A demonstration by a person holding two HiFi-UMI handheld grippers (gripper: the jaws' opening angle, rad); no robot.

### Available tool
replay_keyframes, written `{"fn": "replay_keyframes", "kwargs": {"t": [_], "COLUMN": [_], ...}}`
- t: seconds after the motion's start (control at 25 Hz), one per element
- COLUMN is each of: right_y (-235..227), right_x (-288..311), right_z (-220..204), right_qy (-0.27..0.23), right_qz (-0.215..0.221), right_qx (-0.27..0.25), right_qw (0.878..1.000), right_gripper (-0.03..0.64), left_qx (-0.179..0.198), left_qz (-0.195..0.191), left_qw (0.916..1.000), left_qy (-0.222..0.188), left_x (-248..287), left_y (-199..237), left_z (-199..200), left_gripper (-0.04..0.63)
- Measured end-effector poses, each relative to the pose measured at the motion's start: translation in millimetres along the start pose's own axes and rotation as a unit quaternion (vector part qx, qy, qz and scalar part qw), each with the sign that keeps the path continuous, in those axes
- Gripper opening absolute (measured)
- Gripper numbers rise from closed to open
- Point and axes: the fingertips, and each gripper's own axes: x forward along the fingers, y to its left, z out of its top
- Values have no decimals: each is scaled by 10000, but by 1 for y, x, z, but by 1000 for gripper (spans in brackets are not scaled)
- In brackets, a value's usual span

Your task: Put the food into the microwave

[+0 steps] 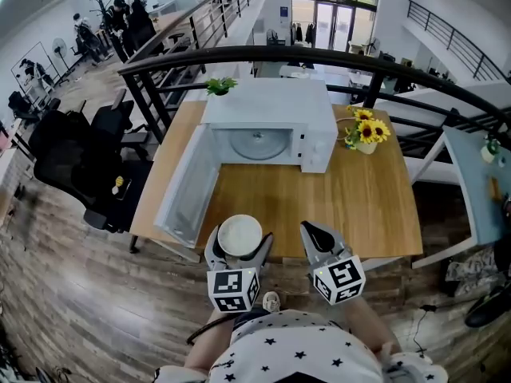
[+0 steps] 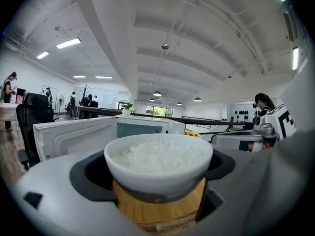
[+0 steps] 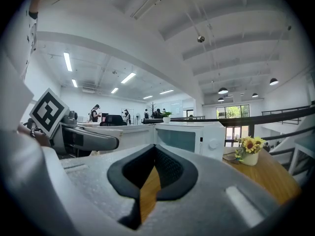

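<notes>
A white bowl full of rice sits between the jaws of my left gripper, which is shut on it above the table's near edge. The white microwave stands at the back of the wooden table. Its door hangs wide open to the left, and the turntable inside shows. In the left gripper view the door lies just ahead of the bowl. My right gripper hovers right of the bowl, shut with nothing in it.
A vase of sunflowers stands on the table right of the microwave. On the microwave's top is a small green plant. Black office chairs stand left of the table, and a black railing runs behind it.
</notes>
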Motion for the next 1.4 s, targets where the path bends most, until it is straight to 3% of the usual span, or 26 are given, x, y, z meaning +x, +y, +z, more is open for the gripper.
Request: {"fn": "replay_keyframes", "kwargs": {"t": [0.88,1.4], "right_y": [-39,-65], "right_x": [72,98], "right_z": [0,-9], "right_qy": [0,181], "right_qz": [-443,-331], "right_qx": [137,166], "right_qw": [9989,9992], "right_gripper": [5,5], "left_qx": [50,71], "left_qz": [-364,-290], "left_qw": [9993,9995], "left_qy": [72,39], "left_x": [87,139], "left_y": [39,43], "left_z": [14,19], "left_gripper": [508,508]}}
